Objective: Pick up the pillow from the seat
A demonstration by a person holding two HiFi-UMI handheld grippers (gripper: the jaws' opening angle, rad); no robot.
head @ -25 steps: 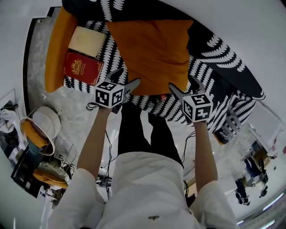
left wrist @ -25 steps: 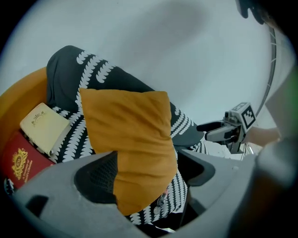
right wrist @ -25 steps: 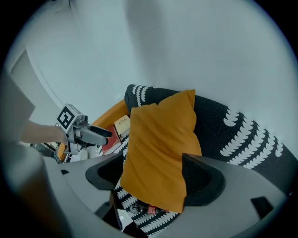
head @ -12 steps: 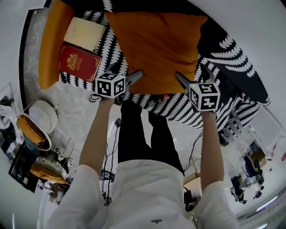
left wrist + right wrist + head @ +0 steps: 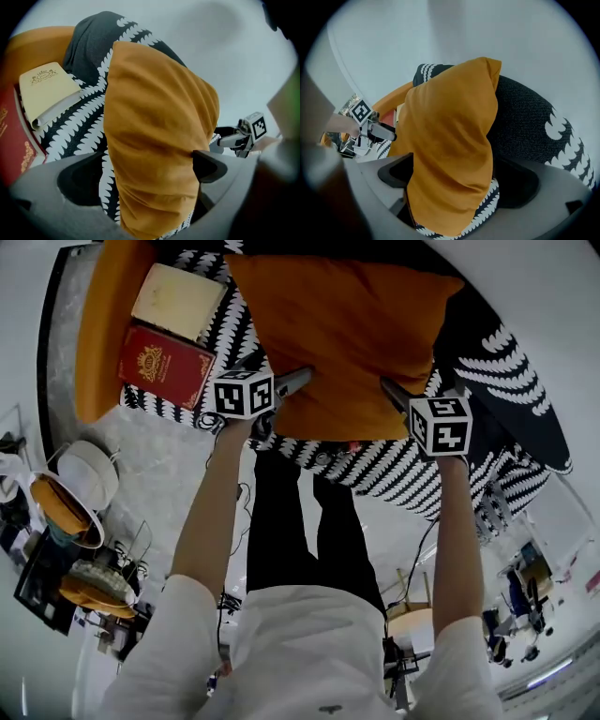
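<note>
ITEM: pillow [image 5: 342,334], propped on patterned seat [image 5: 394,474] | CHANGE: left tool [image 5: 143,168], right tool [image 5: 459,180] lower now, jaws just opening wide, each straddling a near corner, unclamped | MEANING: grasp likely ready; closing, lifting remain

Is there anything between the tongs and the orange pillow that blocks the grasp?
Nothing visible does. The left tongs and the right tongs, whose jaws have just been opening, each already straddle an edge of the pillow. The red book and the cream book lie aside on the seat.
</note>
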